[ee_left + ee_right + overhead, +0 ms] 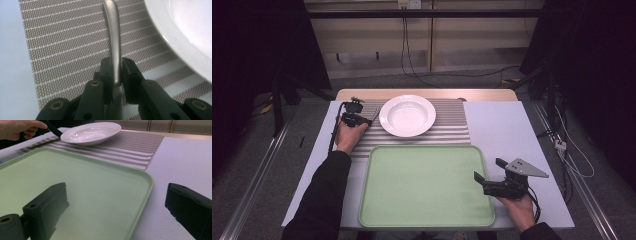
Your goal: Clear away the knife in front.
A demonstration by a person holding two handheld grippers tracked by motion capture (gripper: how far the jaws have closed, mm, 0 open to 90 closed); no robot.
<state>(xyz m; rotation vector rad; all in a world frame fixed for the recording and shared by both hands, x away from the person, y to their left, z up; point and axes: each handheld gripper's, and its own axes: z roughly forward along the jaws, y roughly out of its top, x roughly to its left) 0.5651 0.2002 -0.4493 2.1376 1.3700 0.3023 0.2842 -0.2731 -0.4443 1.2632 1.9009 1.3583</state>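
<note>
The high view looks forward and down from above the person's side, taking in the whole worktop from well back. The left gripper view sits very close over the striped placemat, beside the white plate. The right gripper view looks low across the green tray toward that plate. All three views share plate and placemat.

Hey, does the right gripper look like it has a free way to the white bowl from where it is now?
Probably yes. The right gripper hangs open over the right edge of the green tray, which is bare, and nothing stands between it and the white bowl. The left gripper, shut on a metal handle, stays left of the bowl.
</note>
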